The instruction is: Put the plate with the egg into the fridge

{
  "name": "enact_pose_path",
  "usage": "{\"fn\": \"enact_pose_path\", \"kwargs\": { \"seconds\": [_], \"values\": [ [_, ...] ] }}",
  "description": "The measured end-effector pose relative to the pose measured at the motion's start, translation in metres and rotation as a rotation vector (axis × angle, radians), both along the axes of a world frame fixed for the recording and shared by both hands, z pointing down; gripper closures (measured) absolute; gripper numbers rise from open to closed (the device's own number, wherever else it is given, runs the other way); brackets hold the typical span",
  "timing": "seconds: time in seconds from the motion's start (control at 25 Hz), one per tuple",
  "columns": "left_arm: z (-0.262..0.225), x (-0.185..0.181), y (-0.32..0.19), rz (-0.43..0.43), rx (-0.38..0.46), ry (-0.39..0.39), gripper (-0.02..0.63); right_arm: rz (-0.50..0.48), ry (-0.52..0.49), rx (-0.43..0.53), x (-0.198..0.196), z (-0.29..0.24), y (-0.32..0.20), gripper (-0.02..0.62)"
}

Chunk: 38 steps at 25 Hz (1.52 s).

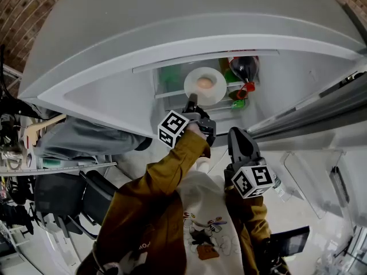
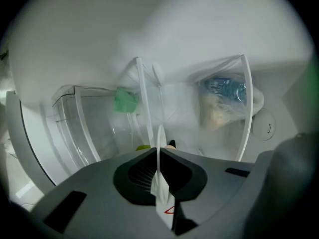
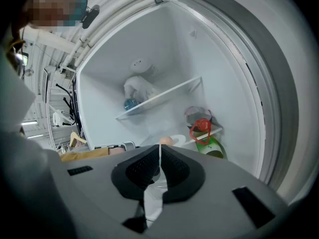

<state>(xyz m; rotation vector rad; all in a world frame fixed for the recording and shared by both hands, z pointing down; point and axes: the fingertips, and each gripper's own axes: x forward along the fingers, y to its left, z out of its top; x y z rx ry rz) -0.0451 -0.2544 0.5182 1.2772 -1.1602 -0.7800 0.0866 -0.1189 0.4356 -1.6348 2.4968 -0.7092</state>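
Left tool (image 1: 192,100): clamped on plate (image 1: 218,83) rim
Right tool (image 1: 238,133): closed, empty
Risk: plate tilts, egg (image 1: 205,83) rolls off

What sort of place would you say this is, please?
Probably a lab or workshop corner, not a home kitchen: an open fridge, a bare brick wall, and a black chair beside cluttered racks.
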Motion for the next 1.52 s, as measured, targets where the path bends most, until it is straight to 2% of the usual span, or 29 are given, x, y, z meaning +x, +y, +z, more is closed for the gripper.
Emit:
{"fn": "enact_pose_path", "kwargs": {
  "seconds": [0.68, 1.0, 1.52],
  "values": [
    [0.001, 0.0, -0.014, -0.017, -0.001, -0.023, 0.588, 0.015, -0.016, -0.011, 0.002, 0.002, -0.001, 0.589],
    [-0.003, 0.0, -0.016, -0.009, 0.083, 0.003, 0.586, 0.02, -0.019, -0.015, -0.001, 0.002, 0.003, 0.589],
    [-0.002, 0.003, -0.012, 0.035, 0.116, 0.027, 0.569, 0.003, -0.027, -0.018, -0.008, 0.002, 0.007, 0.589]
  ]
}}
